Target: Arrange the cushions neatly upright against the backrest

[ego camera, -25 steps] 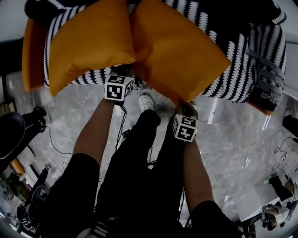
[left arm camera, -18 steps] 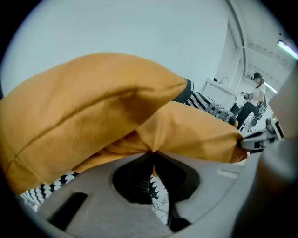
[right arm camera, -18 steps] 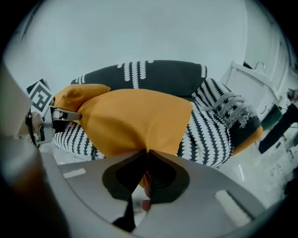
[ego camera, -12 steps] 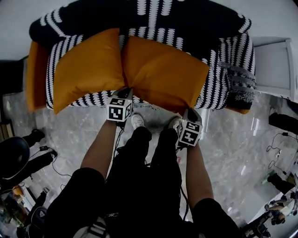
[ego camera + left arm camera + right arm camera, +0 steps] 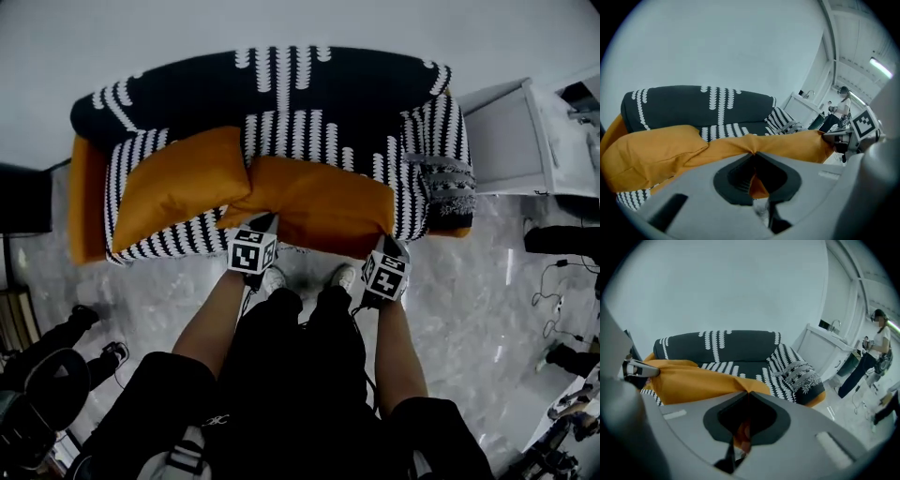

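- While I've got the R cushion (image 5: 323, 202) pinched by its two front corners, the step in hand looks to me like raising it to stand it up. The sofa (image 5: 281, 141) fills the top of the head view, and its backrest (image 5: 187, 84) has nothing leaning on it yet.
- R cushion: low over the seat's middle and right, stretched betw. my two grippers, not upright. Can't tell how much of it rests on the seat.
- L cushion (image 5: 178, 183): slumped on the seat's left, touching the R one at a corner, not gripped.
- Next, I reckon: swing the front edge up and back till it leans on the backrest, then let go. Both hands should move together or the fabric twists. L cushion after that.
- Forearms, L (image 5: 211, 314) and R (image 5: 398, 347): stretched fwd side by side, grippers angled down at the seat's front edge.
- L gripper (image 5: 753, 157): jaws clamped on orange fabric at the near-left corner.
- R gripper (image 5: 747, 394): jaws clamped likewise on the near-right corner.
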